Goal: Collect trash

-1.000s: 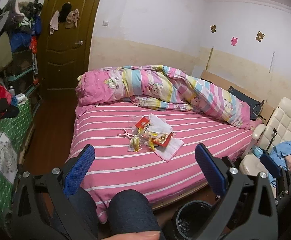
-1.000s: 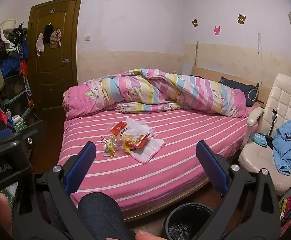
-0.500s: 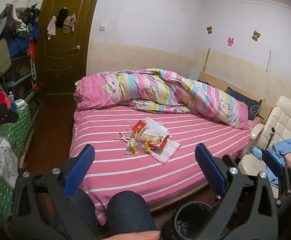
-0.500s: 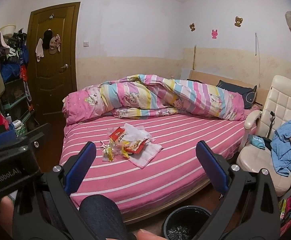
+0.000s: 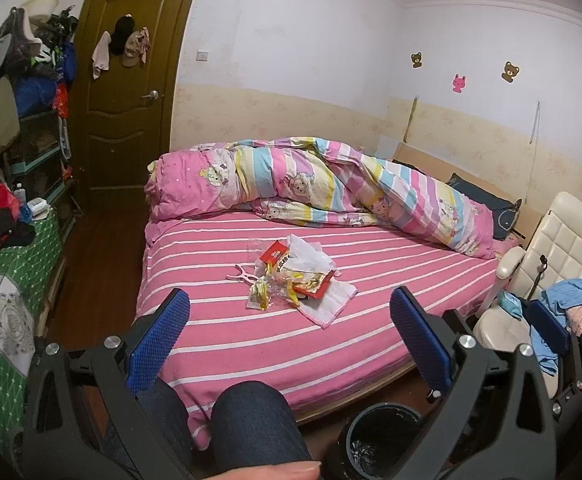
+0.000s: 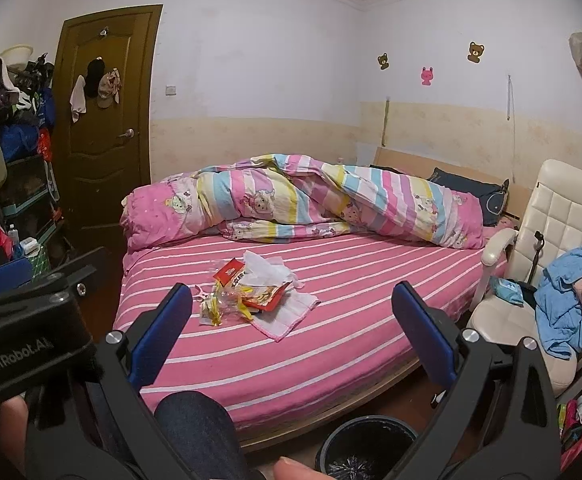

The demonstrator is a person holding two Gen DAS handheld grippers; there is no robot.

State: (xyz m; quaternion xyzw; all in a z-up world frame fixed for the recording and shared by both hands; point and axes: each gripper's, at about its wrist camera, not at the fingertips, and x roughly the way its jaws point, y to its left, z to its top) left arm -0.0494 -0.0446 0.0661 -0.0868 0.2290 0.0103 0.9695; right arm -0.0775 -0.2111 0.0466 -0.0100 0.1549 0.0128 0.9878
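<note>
A pile of trash (image 5: 291,276) (image 6: 247,292), made of red and yellow snack wrappers, clear plastic and white tissue, lies on a pink-edged cloth in the middle of the pink striped bed (image 5: 371,340) (image 6: 371,320). A pink clip (image 5: 245,278) lies just left of the pile. A black trash bin (image 5: 383,440) (image 6: 367,448) stands on the floor at the bed's near edge. My left gripper (image 5: 289,336) and right gripper (image 6: 291,328) are both open and empty, held well short of the pile, above a person's knees (image 5: 251,424).
A rolled pink cartoon quilt (image 5: 331,184) lies along the far side of the bed. A cream chair (image 6: 531,288) with blue clothes stands at the right. A green-covered table (image 5: 7,304) and cluttered shelves line the left, beside a brown door (image 5: 127,92).
Both views have tilted upward and pulled back slightly, so the bed and trash sit lower and smaller. Both grippers remain open and empty.
</note>
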